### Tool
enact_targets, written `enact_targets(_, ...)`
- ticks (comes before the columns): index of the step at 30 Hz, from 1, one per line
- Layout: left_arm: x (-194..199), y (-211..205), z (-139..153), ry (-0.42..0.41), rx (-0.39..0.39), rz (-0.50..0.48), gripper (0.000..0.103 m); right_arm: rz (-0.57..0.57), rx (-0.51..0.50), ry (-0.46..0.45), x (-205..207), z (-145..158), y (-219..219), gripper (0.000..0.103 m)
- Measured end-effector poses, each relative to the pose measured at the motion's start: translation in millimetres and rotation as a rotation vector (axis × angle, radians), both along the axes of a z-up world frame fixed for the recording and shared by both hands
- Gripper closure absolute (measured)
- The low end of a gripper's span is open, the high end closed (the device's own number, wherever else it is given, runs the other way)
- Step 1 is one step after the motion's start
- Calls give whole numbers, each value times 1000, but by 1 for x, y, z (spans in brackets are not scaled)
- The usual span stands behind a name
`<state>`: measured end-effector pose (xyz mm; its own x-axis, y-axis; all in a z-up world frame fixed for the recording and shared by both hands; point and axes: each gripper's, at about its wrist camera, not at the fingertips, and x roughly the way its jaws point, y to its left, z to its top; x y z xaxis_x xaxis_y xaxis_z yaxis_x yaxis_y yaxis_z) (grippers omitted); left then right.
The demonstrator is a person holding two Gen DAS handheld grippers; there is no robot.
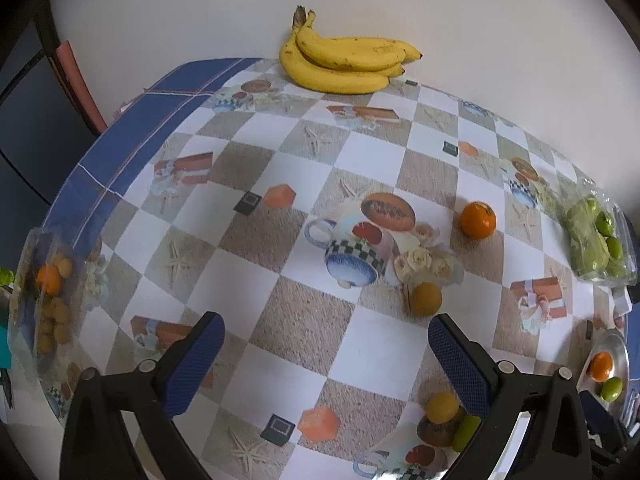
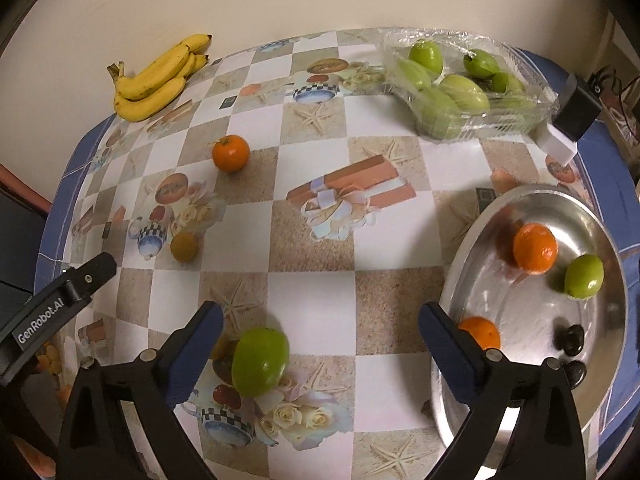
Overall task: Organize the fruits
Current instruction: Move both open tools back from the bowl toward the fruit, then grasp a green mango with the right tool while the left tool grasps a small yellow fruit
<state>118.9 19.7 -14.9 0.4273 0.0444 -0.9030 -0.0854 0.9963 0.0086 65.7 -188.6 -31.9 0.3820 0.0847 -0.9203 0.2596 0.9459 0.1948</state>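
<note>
My left gripper point(image 1: 326, 364) is open and empty above the patterned table; a small yellow-brown fruit point(image 1: 426, 299) lies just ahead to its right, an orange point(image 1: 477, 219) farther on, and another yellow fruit point(image 1: 441, 407) by its right finger. My right gripper point(image 2: 320, 350) is open; a green fruit point(image 2: 261, 361) lies on the table between its fingers, nearer the left one. A steel plate point(image 2: 600, 224) at the right holds two oranges point(image 2: 535, 248) and a green fruit point(image 2: 583, 276). The loose orange point(image 2: 231, 153) and yellow-brown fruit point(image 2: 184, 247) also show in the right wrist view.
A banana bunch point(image 1: 344, 64) lies against the far wall. A plastic-wrapped tray of green fruits point(image 2: 460, 88) sits at the back right, a black-and-white box point(image 2: 572, 120) beside it. A clear pack of small yellow fruits point(image 1: 50, 300) sits at the left edge.
</note>
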Motion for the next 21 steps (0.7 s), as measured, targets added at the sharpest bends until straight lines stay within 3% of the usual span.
enact_targets(15,-23,1,-11,31,-41,-3,0,-4,89,-8,-16,-7,13,5)
enact_targets(21,-24,1,-20,63,-21,9,0,-10,107,12,-18,-16,14,5)
